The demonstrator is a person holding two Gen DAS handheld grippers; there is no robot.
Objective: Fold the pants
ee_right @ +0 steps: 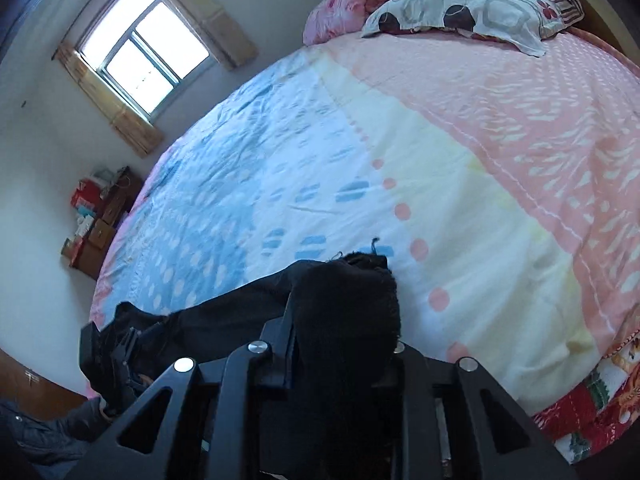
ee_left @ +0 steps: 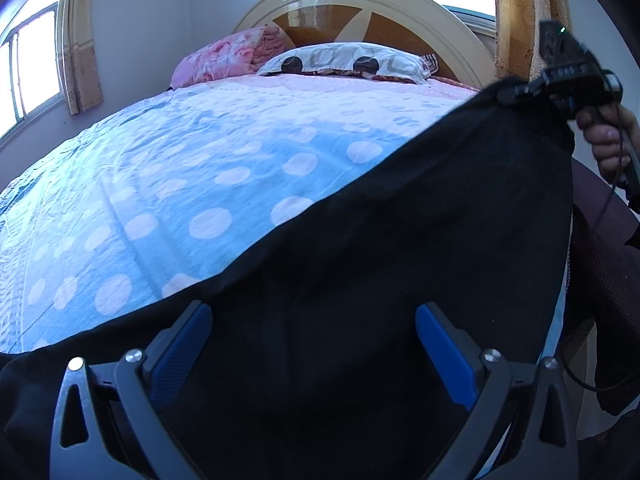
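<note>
Over the bedspread (ee_right: 420, 184): right gripper (ee_right: 344, 312) clamped on pants (ee_left: 360, 280) hem; left gripper (ee_left: 314, 344) spread wide, gripping nothing. Thin pinch may slip.

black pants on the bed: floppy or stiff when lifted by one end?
Probably floppy: the black pants hang as a sagging sheet from the right tool. Likely light, since one pinched bunch holds them up. They look matte, so slipping seems unlikely.
</note>
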